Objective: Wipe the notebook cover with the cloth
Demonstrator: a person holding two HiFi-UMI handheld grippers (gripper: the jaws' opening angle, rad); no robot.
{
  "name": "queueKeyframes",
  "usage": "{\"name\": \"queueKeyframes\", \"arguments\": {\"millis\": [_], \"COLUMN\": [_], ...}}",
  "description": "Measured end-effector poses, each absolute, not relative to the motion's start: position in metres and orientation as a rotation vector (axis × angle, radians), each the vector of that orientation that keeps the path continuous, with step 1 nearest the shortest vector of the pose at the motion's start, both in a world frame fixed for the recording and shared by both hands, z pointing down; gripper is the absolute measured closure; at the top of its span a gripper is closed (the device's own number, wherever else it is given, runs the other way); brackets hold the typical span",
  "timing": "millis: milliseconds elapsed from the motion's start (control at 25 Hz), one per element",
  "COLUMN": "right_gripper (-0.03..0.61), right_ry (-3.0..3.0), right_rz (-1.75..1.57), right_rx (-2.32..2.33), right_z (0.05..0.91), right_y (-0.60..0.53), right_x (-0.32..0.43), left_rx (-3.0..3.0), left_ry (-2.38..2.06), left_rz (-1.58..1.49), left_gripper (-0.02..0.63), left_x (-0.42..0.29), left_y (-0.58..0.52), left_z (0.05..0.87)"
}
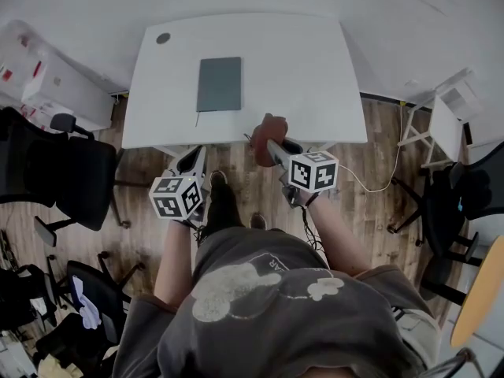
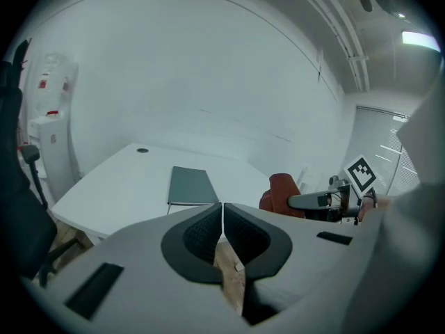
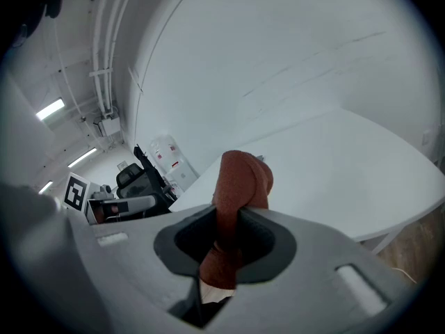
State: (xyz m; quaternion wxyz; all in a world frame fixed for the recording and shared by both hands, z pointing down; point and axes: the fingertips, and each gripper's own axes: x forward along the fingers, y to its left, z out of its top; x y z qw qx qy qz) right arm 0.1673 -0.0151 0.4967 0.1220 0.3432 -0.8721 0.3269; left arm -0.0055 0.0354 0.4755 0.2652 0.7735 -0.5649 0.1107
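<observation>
Currently right gripper (image 3: 226,221) clamps cloth (image 3: 242,179); chair (image 1: 75,176), maybe dispenser (image 3: 167,160), beside table (image 1: 299,69).

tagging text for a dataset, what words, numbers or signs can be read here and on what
"AR": shirt print, the rest lost in folds.
Left cube, right cube: black and white square patterns, no words.
Red labels on the white dispenser: too small to read.

Left gripper (image 2: 222,223) jaws pressed together, empty; right gripper (image 3: 233,223) jaws clamped on cloth (image 3: 240,178).
</observation>
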Motion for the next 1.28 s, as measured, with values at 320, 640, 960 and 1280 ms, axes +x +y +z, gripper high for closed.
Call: {"name": "queueKeyframes", "arguments": {"millis": [320,640,960,1280], "right_gripper": [0.509,0.509,0.509,0.509], "right_ry": [-2.538,-2.558,-2.524,-2.487], "right_rz": [0.968,0.970,0.975,0.981], "right_rx": [1.035,1.067,1.119,1.158], "right_z": [0.499,0.492,0.494,0.499], "right_y": [-0.051,-0.101,-0.161,-0.206], "right_x": [0.145,0.114,0.087,0.072], "left_rx": [2.107,2.104,2.104,2.067], "left_ry": [-1.487,-1.434,-1.319,-1.245], "left_rz": [0.289,0.320,0.392,0.461], "left_gripper": [0.609,0.609,0.609,0.609], "left_x": [-0.028,-0.053,-0.068,-0.080], "left_y": [-0.006,-0.050,-0.108,-0.144], "left_z": [0.486,0.505,0.531,0.560]}}
